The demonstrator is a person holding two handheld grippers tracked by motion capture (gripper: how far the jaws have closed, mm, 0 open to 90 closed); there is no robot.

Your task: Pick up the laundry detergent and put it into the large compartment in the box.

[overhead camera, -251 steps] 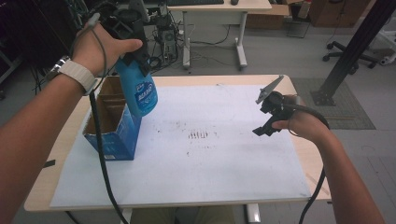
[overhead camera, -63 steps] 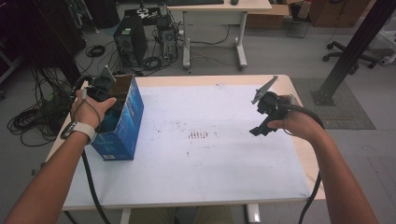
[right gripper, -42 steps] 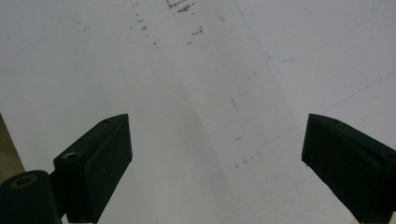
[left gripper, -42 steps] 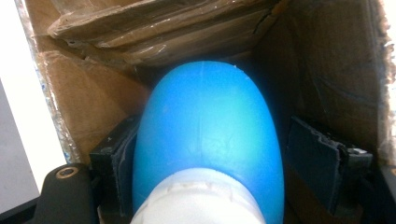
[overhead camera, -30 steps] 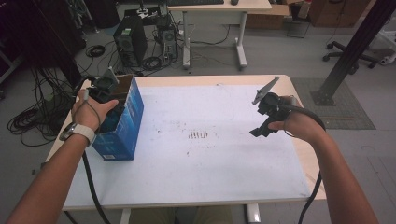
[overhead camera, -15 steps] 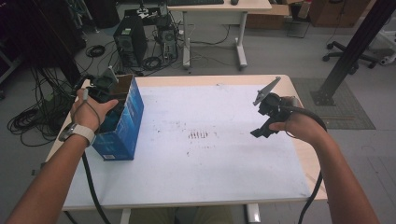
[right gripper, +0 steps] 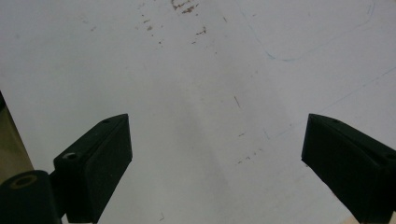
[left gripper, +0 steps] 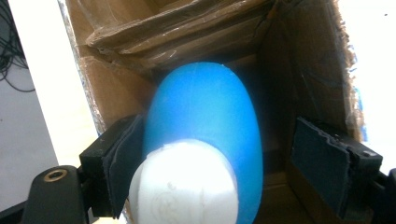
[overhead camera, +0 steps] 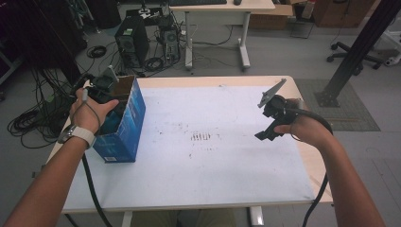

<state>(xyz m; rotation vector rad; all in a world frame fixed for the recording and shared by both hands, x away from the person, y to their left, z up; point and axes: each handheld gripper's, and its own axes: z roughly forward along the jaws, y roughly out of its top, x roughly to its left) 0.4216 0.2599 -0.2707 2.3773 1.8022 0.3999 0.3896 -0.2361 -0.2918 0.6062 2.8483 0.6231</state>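
Bottle: we see the blue bottle (left gripper: 205, 135) with its white cap (left gripper: 184, 186) standing inside the blue cardboard box (overhead camera: 124, 127), at the left edge of the surface (overhead camera: 213, 179).
Left tongs (left gripper: 210, 168): they have just been opening; the bottle is between the jaws, with a gap at one pad.
Right tongs (right gripper: 215, 163): wide open, nothing between them, over the white surface.

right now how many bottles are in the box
1: a blue bottle with a white cap stands inside the blue cardboard box at the table's left edge. Others may be hidden beneath it.
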